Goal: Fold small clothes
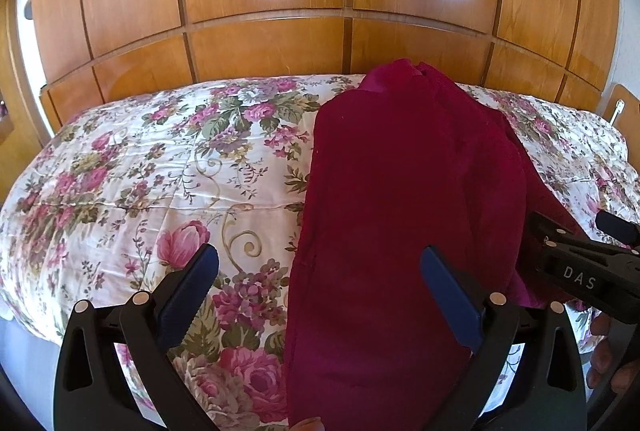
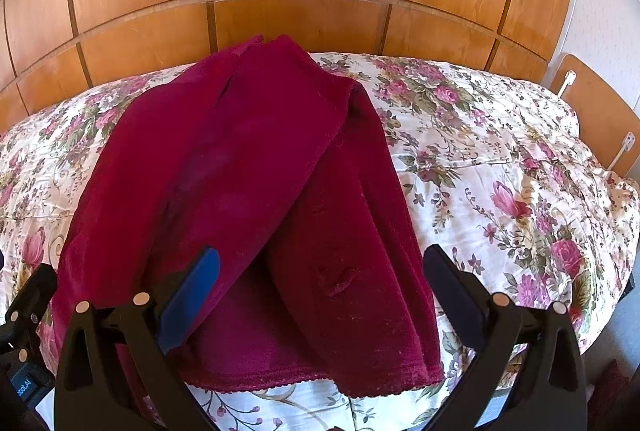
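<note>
A dark magenta fleece garment (image 1: pixel 404 199) lies lengthwise on the floral bedspread (image 1: pixel 132 167), its sides folded in over the middle (image 2: pixel 248 167). My left gripper (image 1: pixel 320 265) hovers open above the garment's near left edge, nothing between its blue pads. My right gripper (image 2: pixel 320 267) is also open, held just above the garment's near hem (image 2: pixel 320 379), with its left pad (image 2: pixel 192 295) over the folded flap. In the left wrist view the right gripper (image 1: pixel 584 231) shows at the right edge, beside the garment.
A wooden panelled headboard and wardrobe wall (image 1: pixel 280 31) rises behind the bed. A wooden board with white cable clips (image 2: pixel 596 111) stands at the right. Bare bedspread (image 2: pixel 500 171) spreads on either side of the garment. A person's fingers (image 1: pixel 604 351) hold the right gripper.
</note>
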`<state>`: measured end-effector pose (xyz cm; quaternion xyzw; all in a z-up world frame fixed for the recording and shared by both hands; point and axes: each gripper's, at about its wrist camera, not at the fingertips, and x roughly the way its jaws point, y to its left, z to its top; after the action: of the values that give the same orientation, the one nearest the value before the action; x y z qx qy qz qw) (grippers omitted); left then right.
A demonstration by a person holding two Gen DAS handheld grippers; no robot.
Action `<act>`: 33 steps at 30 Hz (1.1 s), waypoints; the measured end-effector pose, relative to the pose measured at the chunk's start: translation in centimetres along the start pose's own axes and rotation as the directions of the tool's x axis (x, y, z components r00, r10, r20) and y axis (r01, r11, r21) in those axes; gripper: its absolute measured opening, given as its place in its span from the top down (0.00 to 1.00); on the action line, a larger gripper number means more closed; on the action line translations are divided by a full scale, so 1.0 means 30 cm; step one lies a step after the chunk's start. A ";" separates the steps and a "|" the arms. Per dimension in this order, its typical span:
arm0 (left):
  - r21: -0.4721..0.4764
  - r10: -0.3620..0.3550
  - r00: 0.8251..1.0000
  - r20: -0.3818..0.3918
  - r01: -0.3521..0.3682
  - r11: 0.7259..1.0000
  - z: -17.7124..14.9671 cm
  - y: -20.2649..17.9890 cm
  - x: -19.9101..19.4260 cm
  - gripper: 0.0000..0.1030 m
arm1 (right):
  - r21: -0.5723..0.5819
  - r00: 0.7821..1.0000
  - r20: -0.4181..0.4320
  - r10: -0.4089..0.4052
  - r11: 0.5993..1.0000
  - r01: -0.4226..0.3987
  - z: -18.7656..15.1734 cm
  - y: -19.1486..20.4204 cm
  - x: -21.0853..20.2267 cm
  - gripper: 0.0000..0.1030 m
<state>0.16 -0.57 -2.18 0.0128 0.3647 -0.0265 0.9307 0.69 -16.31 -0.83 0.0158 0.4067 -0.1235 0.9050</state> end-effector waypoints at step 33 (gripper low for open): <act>0.271 -0.215 0.967 -0.134 0.244 0.931 -0.150 -0.082 0.000 0.03 | 0.288 0.843 -0.053 0.535 0.817 -0.500 0.064 -0.175 0.052 0.39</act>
<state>-3.05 -2.84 -5.50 0.1052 0.4031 -0.1866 0.8897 1.87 -21.97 -0.33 0.2536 0.4257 0.0758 0.8653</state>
